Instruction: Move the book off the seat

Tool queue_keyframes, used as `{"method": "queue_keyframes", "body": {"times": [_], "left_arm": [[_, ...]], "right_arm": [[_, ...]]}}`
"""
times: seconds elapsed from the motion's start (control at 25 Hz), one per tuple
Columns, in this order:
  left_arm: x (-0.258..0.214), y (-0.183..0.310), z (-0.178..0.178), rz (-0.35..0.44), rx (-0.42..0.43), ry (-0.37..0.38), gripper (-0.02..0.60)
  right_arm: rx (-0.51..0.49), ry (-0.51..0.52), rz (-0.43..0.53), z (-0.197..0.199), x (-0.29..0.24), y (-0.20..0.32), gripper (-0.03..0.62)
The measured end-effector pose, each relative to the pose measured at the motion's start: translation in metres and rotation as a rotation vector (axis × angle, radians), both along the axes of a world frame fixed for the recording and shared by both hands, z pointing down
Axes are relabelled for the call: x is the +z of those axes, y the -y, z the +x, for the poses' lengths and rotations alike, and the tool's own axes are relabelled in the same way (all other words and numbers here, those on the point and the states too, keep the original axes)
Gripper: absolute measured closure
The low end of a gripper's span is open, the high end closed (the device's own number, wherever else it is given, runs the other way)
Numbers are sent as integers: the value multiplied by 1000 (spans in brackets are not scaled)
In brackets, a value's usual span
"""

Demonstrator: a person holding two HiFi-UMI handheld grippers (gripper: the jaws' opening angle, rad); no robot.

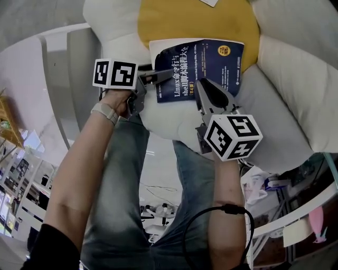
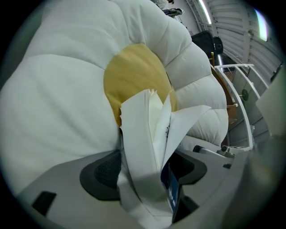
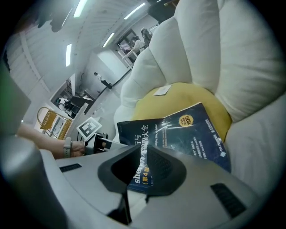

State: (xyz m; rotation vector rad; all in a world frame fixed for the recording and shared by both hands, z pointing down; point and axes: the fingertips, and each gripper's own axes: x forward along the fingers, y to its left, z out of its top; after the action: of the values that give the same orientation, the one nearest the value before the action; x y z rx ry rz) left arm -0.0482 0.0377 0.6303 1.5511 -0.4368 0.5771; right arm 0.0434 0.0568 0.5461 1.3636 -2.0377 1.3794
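Your left gripper [image 1: 156, 79]: jaws wide. The left end of the dark blue paperback book [image 1: 206, 66] sits between them, pages fanned loose, pads not squeezing. That gripper's view gives only white page edges and a sliver of blue cover; the rest of the book is blocked.

Your right gripper [image 1: 207, 90]: jaws down to a slit, nothing clamped. The tips are over the book's near edge and cover part of the title in the head view. Can't tell if the tips touch the cover.

The book lies on the flower-shaped cushion seat [image 1: 296, 79], partly on its mustard-yellow round centre [image 1: 185, 21], partly on a white padded petal. A small white card [image 3: 163, 91] lies on the yellow, beyond the book.

Around it: pale floor [image 1: 158, 169], white rail [image 2: 234, 66], ceiling strip lights [image 3: 80, 6].

Book is cover up, long axis left-right across the head view, title lines reading away from you.
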Motion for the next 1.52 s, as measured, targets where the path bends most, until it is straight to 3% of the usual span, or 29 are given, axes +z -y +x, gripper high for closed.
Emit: {"method": "queue_keyframes", "body": {"times": [0.12,0.36,0.6,0.68,0.76,0.84,1.52], "left_arm": [[-5,0,1,-6,7,-7,258],[-21,4,1,28,-73,-40,322],[-35,4,0,54,-51,-86,354],[-45,4,1,56,-54,-150,363],[-66,7,8,64,-73,-264,403],[-78,10,13,87,-81,-307,400],[-64,12,10,121,-144,-171,403]], "right_arm": [[12,15,-8,-2,0,-1,565],[24,16,1,-8,-2,7,565],[30,33,-12,-13,0,7,565],[39,38,-13,-14,0,7,565],[51,46,-11,-15,0,10,565],[50,47,-4,-18,0,13,565],[61,76,11,-18,-4,18,565]]}}
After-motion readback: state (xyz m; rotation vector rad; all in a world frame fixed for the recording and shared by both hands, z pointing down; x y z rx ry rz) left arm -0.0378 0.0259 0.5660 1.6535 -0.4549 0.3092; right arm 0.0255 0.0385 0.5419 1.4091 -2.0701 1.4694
